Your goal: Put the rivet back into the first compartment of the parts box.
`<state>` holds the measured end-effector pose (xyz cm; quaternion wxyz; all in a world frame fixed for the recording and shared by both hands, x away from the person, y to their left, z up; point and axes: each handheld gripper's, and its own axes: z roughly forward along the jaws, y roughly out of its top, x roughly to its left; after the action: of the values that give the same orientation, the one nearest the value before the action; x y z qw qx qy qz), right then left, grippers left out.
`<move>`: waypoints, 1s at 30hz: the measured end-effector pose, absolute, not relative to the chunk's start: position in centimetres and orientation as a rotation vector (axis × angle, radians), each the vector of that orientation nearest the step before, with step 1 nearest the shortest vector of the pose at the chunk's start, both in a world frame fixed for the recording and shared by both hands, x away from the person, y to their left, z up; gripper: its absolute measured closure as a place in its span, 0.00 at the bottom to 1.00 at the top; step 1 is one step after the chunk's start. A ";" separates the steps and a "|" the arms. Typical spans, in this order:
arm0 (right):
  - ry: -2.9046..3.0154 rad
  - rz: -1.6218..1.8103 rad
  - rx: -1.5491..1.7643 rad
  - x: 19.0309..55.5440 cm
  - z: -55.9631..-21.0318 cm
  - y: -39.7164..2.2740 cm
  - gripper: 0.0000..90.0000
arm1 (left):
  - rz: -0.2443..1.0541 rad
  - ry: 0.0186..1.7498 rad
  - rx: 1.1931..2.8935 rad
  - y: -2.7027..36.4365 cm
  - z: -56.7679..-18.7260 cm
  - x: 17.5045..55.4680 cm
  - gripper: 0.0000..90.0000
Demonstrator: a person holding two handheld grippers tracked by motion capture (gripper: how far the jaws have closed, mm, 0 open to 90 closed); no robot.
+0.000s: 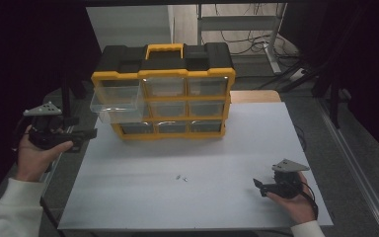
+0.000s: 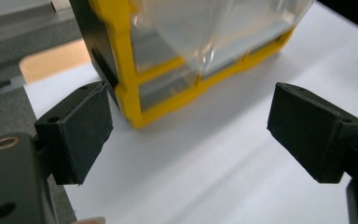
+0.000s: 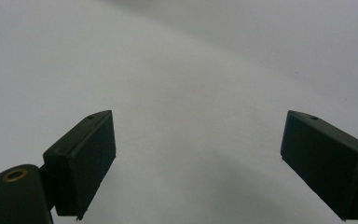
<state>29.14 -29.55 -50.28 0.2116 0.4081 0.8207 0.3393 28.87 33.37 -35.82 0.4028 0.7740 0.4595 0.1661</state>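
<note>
On white table (image 1: pixel 237 148): yellow-black organizer (image 1: pixel 164 91), no readable label, top-left clear drawer (image 1: pixel 117 106) pulled out. Two small screws (image 1: pixel 181 177) mid-table. Left claw (image 1: pixel 81 134) apart near drawer; right claw (image 1: pixel 260 186) apart over bare table. Dark room, cables (image 1: pixel 237 37) behind.

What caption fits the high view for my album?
Two open grippers, left and right, near a yellow drawer organizer with one clear drawer pulled out.
</note>
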 end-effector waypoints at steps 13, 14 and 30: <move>2.281 0.928 1.134 29.1 -50.4 -29.5 0.12 | 0.352 1.151 2.088 29.9 -44.0 29.0 0.17; 2.282 0.927 1.134 29.2 -50.5 -29.5 0.12 | 0.344 1.143 2.094 29.6 -44.2 29.0 0.17; 2.285 0.922 1.130 29.1 -50.5 -29.5 0.12 | 0.253 0.993 2.250 20.7 -48.1 30.0 0.20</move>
<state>29.13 -29.47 -50.47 0.2139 0.4072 0.8234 0.3324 30.00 20.70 -48.15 0.3284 0.8597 0.3792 0.0967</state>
